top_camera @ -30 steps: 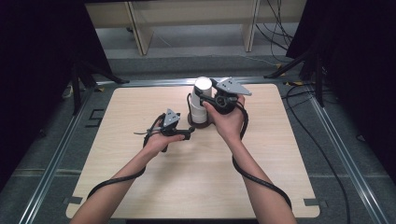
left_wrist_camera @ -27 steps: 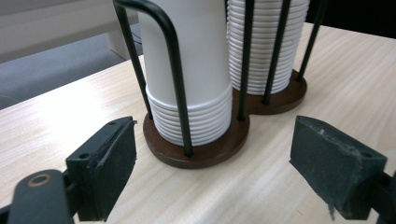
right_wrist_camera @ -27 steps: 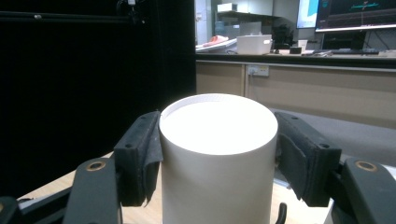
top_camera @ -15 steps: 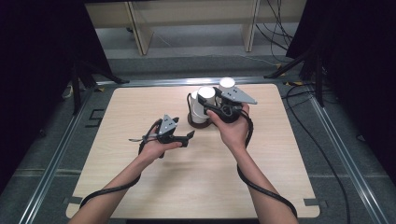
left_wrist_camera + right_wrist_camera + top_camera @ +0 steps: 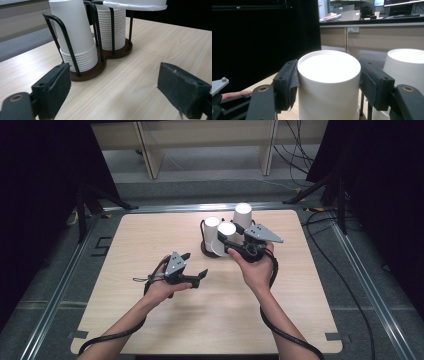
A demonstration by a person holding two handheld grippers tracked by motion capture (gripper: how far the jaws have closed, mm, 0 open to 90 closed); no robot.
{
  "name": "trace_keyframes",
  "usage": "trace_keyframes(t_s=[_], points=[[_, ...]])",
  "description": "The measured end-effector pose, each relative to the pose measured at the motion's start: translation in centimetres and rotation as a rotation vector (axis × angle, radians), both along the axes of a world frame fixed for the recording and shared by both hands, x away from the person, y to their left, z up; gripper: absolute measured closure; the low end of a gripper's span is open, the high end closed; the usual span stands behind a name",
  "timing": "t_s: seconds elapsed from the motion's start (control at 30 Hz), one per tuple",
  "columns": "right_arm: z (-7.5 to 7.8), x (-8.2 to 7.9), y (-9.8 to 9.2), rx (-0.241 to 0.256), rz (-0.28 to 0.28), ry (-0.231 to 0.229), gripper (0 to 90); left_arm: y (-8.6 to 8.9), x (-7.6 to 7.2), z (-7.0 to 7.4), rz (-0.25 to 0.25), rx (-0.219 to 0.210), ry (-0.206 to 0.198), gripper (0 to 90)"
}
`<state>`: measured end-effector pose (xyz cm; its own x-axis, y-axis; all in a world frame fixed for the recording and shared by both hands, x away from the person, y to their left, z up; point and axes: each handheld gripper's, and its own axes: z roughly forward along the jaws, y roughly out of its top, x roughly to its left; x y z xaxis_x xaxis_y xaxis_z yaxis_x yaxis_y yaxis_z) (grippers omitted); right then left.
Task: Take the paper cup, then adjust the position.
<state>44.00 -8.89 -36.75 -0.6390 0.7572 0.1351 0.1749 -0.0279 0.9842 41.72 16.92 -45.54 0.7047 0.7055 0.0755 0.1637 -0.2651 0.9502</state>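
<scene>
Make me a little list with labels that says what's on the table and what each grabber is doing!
table: light wooden top
cup holder: dark base with black wire loops, two stacks of upside-down white cups
left gripper: open, holding nothing, jaws pointing at the holder
right gripper: shut on lifted cup
lifted cup: white, upside down, held above the holder
</scene>
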Motion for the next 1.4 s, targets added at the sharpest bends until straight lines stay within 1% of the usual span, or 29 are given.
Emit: trace_keyframes(t_s=[0.07,0.1,0.13,0.17,0.2,0.23,0.3,0.33,0.37,0.47,0.53,0.57,0.63,0.7,0.77,0.8,0.87,0.9,0.97,1.0,1.03,1.1,1.13,1.17,1.23,1.3,1.33,1.37,1.4], points=[[-0.3,-0.3,-0.2,0.011,0.003,0.008,35.2,0.2,-0.4,-0.1,0.002,-0.003,0.000,9.6],[-0.4,-0.5,-0.3,0.014,-0.003,0.012,35.2,0.2,-0.5,-0.2,0.003,-0.013,-0.001,8.9],[-0.6,-0.5,-0.4,0.019,0.003,0.013,35.2,0.3,-0.7,-0.2,0.008,-0.001,0.003,7.6],[-0.7,-0.6,-0.6,0.007,-0.011,0.002,35.2,0.4,-0.8,-0.2,0.010,-0.004,0.001,6.4],[-0.8,-0.8,-0.7,0.018,-0.005,0.019,35.2,0.5,-0.8,-0.3,0.008,-0.008,0.002,5.3],[-0.9,-0.8,-0.8,0.020,-0.008,0.020,35.2,0.6,-1.0,-0.2,0.014,-0.005,0.009,4.1],[-1.2,-1.0,-1.0,0.025,-0.016,0.024,35.2,0.7,-1.1,-0.2,0.016,-0.002,0.006,2.7],[-1.3,-1.0,-1.1,0.017,-0.021,0.012,35.2,0.8,-1.2,-0.1,0.020,-0.001,0.006,2.4],[-1.3,-1.2,-1.2,0.020,-0.024,0.024,35.2,0.8,-1.2,-0.1,0.020,-0.012,-0.002,2.0],[-1.3,-1.4,-1.4,0.022,-0.029,0.014,35.2,1.1,-1.5,0.1,0.022,-0.003,-0.004,1.6],[-1.3,-1.5,-1.5,0.025,-0.036,0.016,35.3,1.0,-1.5,0.1,0.016,-0.012,-0.012,1.6],[-1.2,-1.6,-1.7,0.022,-0.038,0.019,35.2,1.1,-1.7,0.1,0.016,-0.005,-0.004,1.4],[-1.2,-1.6,-1.7,0.017,-0.040,0.017,35.3,1.2,-1.7,0.1,0.015,-0.009,-0.001,1.4],[-1.3,-1.7,-1.6,0.045,-0.026,0.032,35.3,1.2,-1.9,-0.1,0.010,-0.024,-0.009,1.2],[-1.4,-1.7,-1.5,0.042,-0.030,0.035,35.3,1.2,-2.0,-0.1,0.012,-0.021,-0.005,1.2],[-1.4,-1.7,-1.6,0.025,-0.030,0.019,35.3,1.2,-2.0,-0.2,0.010,-0.027,-0.004,1.2],[-1.4,-1.8,-1.5,0.029,-0.029,0.028,35.3,1.3,-2.1,-0.3,0.011,-0.024,-0.002,1.2],[-1.5,-1.7,-1.6,0.025,-0.028,0.020,35.3,1.4,-2.2,-0.2,0.011,-0.011,0.005,1.2],[-1.5,-1.8,-1.7,0.032,-0.030,0.025,35.3,1.4,-2.2,-0.2,0.009,-0.009,0.003,1.2],[-1.6,-1.8,-1.8,0.039,-0.023,0.039,35.3,1.3,-2.2,0.0,0.007,-0.008,-0.002,1.2],[-1.7,-1.9,-1.9,0.047,-0.032,0.043,35.3,1.2,-2.1,0.1,0.009,-0.010,-0.002,1.2],[-1.8,-1.8,-2.0,0.038,-0.038,0.036,35.3,1.2,-2.1,0.2,0.007,-0.009,-0.006,1.2],[-1.8,-1.9,-2.2,0.050,-0.036,0.039,35.3,1.2,-2.2,0.4,0.003,-0.017,-0.013,1.1],[-1.8,-1.9,-2.2,0.050,-0.036,0.039,35.3,1.2,-2.2,0.4,0.003,-0.017,-0.013,1.1],[-2.1,-2.0,-2.2,0.092,-0.032,0.076,35.3,1.1,-2.8,0.7,-0.006,-0.015,-0.018,0.9],[-2.2,-2.0,-2.2,0.095,-0.025,0.080,35.3,1.0,-3.0,0.7,-0.008,-0.020,-0.016,0.9],[-2.6,-2.2,-2.2,0.114,-0.019,0.110,35.4,1.0,-3.4,0.6,-0.016,-0.022,-0.012,0.8],[-2.6,-2.2,-2.2,0.114,-0.019,0.110,35.4,1.0,-3.4,0.6,-0.016,-0.022,-0.012,0.7],[-2.8,-2.1,-2.3,0.104,-0.020,0.099,35.4,1.0,-3.6,0.4,-0.018,-0.024,-0.010,0.7]])
